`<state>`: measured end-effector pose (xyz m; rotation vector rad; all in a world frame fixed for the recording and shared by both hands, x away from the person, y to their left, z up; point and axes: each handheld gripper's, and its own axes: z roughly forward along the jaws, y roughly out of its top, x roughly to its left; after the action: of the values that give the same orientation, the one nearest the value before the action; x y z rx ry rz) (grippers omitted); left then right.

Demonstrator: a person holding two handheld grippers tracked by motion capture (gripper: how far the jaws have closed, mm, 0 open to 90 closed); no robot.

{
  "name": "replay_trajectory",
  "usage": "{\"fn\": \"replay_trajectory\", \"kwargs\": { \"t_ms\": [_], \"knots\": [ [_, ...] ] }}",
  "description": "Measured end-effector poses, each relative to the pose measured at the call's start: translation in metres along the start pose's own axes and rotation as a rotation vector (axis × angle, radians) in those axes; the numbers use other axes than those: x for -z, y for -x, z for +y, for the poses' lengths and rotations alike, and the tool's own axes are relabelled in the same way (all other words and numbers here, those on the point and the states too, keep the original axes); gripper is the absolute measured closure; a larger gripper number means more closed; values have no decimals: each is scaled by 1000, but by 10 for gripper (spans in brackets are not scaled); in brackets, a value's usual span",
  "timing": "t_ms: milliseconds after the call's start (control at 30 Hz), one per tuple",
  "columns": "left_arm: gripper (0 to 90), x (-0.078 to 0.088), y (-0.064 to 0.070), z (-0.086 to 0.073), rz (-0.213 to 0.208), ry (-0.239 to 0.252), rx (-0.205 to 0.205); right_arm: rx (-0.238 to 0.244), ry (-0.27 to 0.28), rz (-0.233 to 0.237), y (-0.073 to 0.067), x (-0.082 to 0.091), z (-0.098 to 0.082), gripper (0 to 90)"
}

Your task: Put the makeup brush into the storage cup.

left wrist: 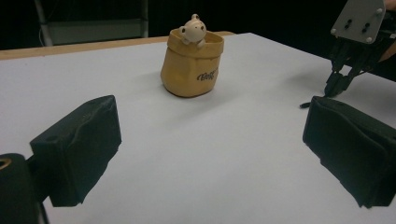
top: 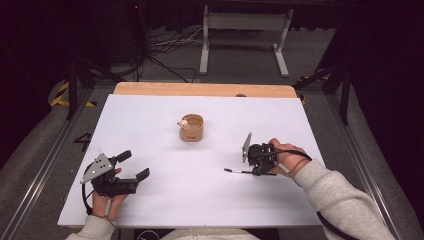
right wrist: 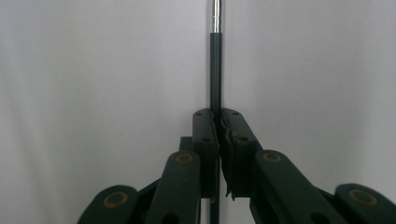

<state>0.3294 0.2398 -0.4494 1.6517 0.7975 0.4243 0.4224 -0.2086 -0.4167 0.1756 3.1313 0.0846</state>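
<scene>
Pen (right wrist: 216, 60) first: a thin, stiff, dark rod with a bright metal end, light and smooth, so it will swivel or slide if you pinch it loosely. Take it near the middle of the barrel, across its width, as you have it.

Your right gripper (right wrist: 218, 122) has its jaws closed tight on that barrel, the pads meeting around it with no gap to spare. In the high view the right gripper (top: 260, 159) sits low over the white table (top: 165, 200), with the pen (top: 239, 171) stretching out to the left, lying on or just above the surface; I cannot tell for sure whether it has lifted.

Your left gripper (left wrist: 210, 144) is spread wide and holds nothing, both black pads well apart with bare table between them. In the high view the left gripper (top: 131, 167) rests near the front left.

Beyond both stands the tan cup (top: 192, 127), shaped like a soft sack with a small bear figure (left wrist: 193, 29) at its rim, upright mid-table, well apart from either gripper. It looks ceramic, so likely rigid and breakable.
</scene>
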Motion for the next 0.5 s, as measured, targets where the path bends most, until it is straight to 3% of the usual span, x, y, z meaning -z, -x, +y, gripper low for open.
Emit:
{"fn": "replay_trajectory", "kwargs": {
  "t_ms": [333, 500],
  "knots": [
    [47, 0, 0, 0, -1, -1, 1, -18, 19, 0, -2, 4, 1, 851],
    [47, 0, 0, 0, -2, -1, 1, -30, 68, -15, -2, 14, 2, 852]
  ]
}}
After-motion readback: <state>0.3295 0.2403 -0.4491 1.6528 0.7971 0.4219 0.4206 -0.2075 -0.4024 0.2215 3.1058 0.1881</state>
